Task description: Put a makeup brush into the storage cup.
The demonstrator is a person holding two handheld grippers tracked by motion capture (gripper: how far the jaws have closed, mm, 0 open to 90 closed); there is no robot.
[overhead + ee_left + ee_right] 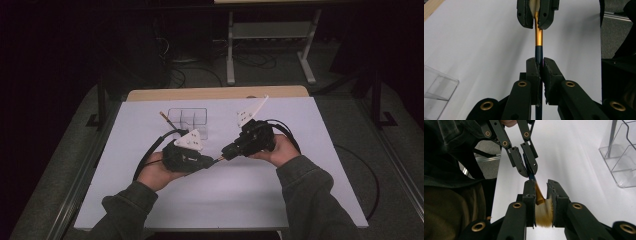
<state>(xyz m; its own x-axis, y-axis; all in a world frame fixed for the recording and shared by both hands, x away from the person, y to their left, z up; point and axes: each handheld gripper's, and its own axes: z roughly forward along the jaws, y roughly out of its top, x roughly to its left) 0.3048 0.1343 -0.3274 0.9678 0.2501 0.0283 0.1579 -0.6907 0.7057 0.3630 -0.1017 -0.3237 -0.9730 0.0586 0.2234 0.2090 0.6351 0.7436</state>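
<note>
A makeup brush point(539, 40) with a dark blue handle, gold ferrule point(539, 195) and pale bristles point(544, 213) is held in the air between both grippers over the white table sheet point(280, 190). My left gripper point(541, 65) is shut on the blue handle. My right gripper point(541, 187) faces it, jaws pressed on the ferrule and bristle end. In the high view the left gripper point(212, 162) and right gripper point(226, 151) meet tip to tip near the table's middle, with the brush point(219, 159) as a short gold bit between them.
A clear plastic organiser point(189, 120) with several compartments stands behind the grippers. A second brush point(167, 120) leans out of its left side. The organiser's corner point(436, 90) lies low left of the left gripper. Cables trail from both grippers.
</note>
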